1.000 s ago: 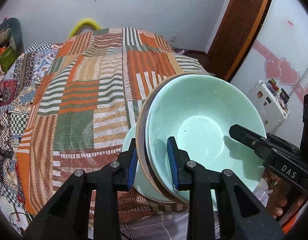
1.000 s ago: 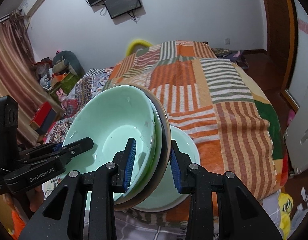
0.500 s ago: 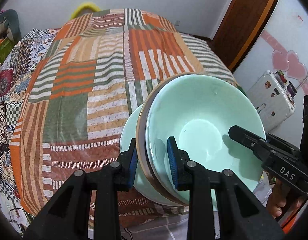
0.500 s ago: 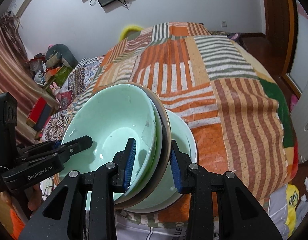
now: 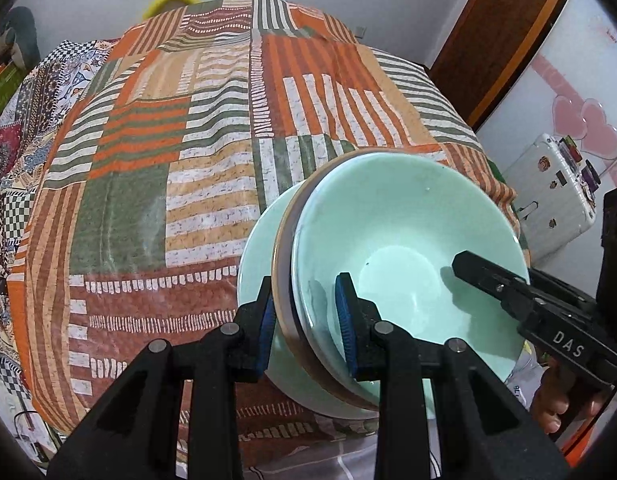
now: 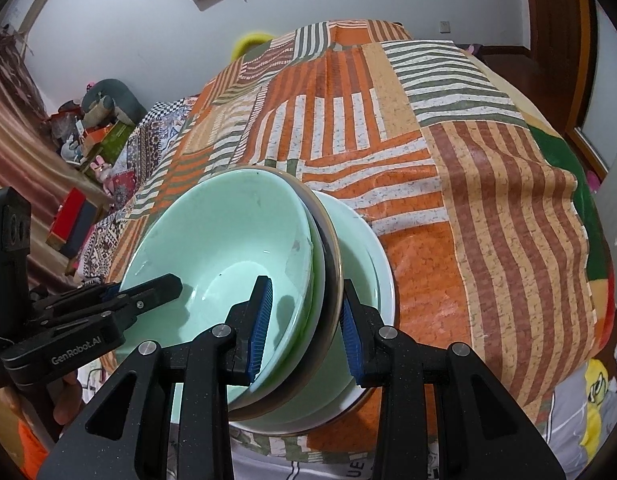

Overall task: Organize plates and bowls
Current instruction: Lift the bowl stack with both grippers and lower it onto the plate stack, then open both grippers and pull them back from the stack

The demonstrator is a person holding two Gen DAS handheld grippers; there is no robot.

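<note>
Both tongs, left gripper [image 5: 304,320] and right gripper [image 6: 304,326], clamp the bowl stack [image 5: 392,248] | step: seating it on the plate [image 5: 258,248] beneath | next: you release evenly.

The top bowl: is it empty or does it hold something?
Empty. The top bowl shows its bare green bottom in both views.
</note>
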